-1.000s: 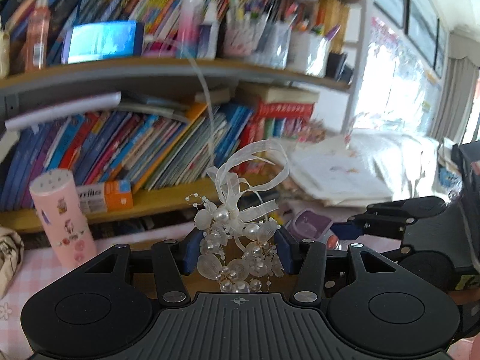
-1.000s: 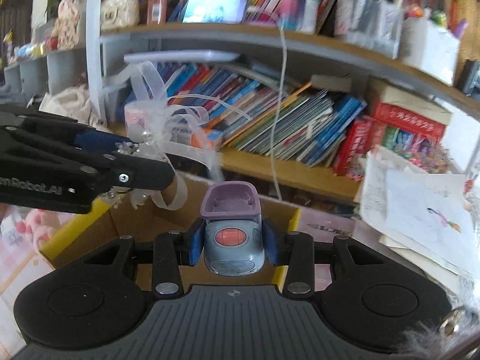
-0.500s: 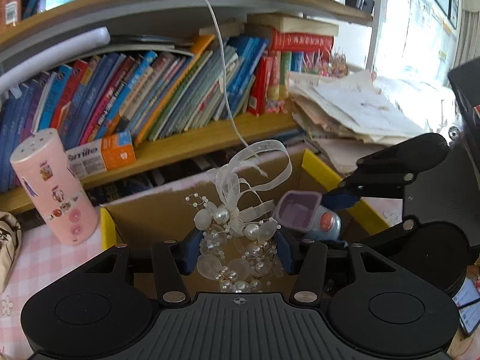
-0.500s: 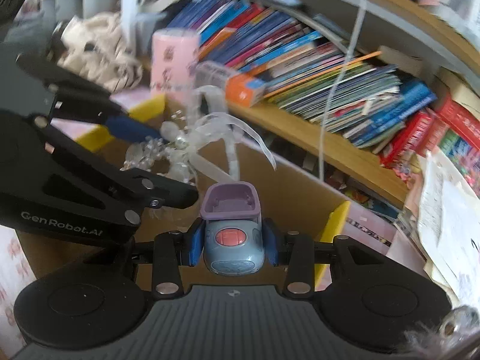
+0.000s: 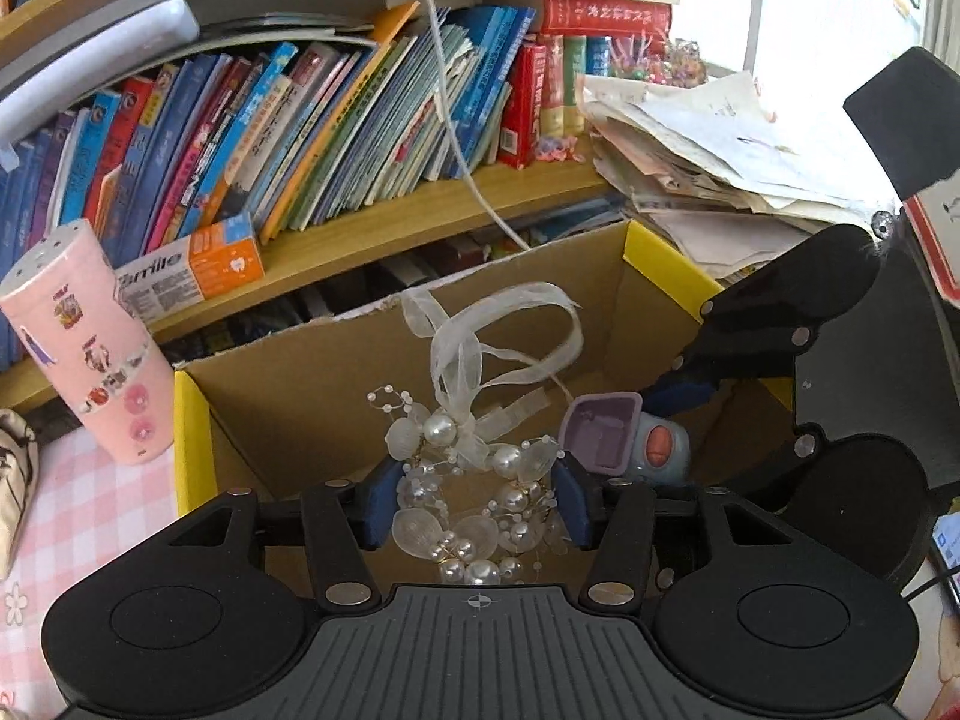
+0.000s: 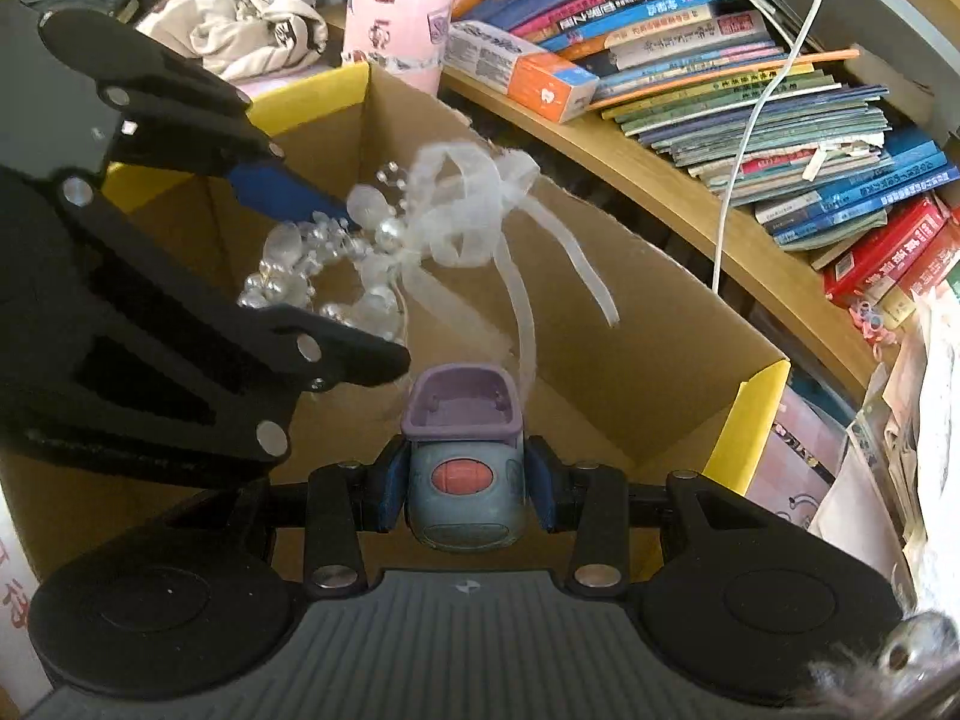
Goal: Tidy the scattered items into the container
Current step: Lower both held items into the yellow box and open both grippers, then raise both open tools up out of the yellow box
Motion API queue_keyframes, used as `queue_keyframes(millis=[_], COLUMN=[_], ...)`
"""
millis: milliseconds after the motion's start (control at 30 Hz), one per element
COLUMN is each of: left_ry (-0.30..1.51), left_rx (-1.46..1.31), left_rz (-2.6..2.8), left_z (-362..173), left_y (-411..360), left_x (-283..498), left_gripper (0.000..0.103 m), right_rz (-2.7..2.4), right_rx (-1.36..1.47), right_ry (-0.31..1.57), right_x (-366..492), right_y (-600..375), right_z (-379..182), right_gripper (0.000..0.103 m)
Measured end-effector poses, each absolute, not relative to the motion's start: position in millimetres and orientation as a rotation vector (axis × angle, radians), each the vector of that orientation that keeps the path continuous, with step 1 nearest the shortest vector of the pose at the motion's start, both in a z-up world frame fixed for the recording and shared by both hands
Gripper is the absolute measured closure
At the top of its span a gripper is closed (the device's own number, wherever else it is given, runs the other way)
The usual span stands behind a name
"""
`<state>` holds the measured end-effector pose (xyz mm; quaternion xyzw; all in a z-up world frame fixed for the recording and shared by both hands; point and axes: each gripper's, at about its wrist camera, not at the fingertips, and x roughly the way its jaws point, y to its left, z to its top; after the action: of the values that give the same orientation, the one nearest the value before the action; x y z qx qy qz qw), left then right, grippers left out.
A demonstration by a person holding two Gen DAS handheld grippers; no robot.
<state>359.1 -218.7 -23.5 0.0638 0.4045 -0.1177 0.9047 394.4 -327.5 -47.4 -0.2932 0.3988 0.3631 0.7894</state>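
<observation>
while both items hang over the open brown cardboard box with yellow-edged flaps [image 5: 600, 300], neither has been let go yet, so the tidying looks close to done for these two but not finished. the white pearl-and-ribbon hair ornament with translucent petals [image 5: 474, 480] sits between the blue pads of the left gripper [image 5: 474, 504], whose jaws are opening around it at this moment; in the right wrist view the ornament [image 6: 372, 240] hangs above the box interior, its ribbon tails trailing down. the small grey-blue toy car with a lilac open top and a red oval button [image 6: 462, 480] is clamped at a narrow width between the pads of the right gripper [image 6: 462, 492], nose toward the camera, also above the box opening and just beside the ornament. the visible part of the box floor is bare cardboard, so i judge nothing else is in it there; whether more scattered items wait outside the box cannot be told.

as for writing, the side of the left gripper in the right wrist view is too dark to read here. an orange-and-white carton [image 5: 192, 270] on the wooden shelf reads roughly "smile". the pink cylindrical tin with cartoon stickers [image 5: 90, 336] stands on the pink checked cloth [image 5: 78, 516] beside the box; its lettering is too small to read. book spines carry chinese titles, not legible.
</observation>
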Motion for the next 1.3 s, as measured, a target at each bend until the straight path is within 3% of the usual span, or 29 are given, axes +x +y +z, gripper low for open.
queue_keyframes(millis=[433, 533, 600, 1100, 1167, 1300], left_ry=[0.881, 0.893, 0.898, 0.902, 0.889, 0.862], left_rx=[0.152, 0.14, 0.138, 0.114, 0.129, 0.138], left_rz=[-0.254, -0.249, -0.25, -0.187, -0.161, -0.114], left_z=[-26.9, -27.8, -28.4, -26.3, -24.4, -16.2], left_y=[-222.1, -220.6, -220.5, -215.9, -217.0, -218.7], left_x=[363.6, 365.3, 365.9, 365.9, 363.7, 356.1], left_gripper=[0.044, 0.041, 0.039, 0.024, 0.018, 0.015], right_rz=[0.794, 0.798, 0.81, 0.794, 0.798, 0.766], right_rx=[-0.675, -0.681, -0.681, -0.686, -0.68, -0.653], right_ry=[0.907, 0.894, 0.884, 0.835, 0.836, 0.819], right_x=[393.6, 390.7, 388.8, 388.2, 389.3, 388.3], right_y=[-323.7, -323.9, -323.4, -323.9, -324.1, -327.0], right_z=[-52.7, -52.6, -51.4, -52.7, -52.3, -47.1], right_gripper=[0.065, 0.056, 0.04, 0.038, 0.037, 0.02])
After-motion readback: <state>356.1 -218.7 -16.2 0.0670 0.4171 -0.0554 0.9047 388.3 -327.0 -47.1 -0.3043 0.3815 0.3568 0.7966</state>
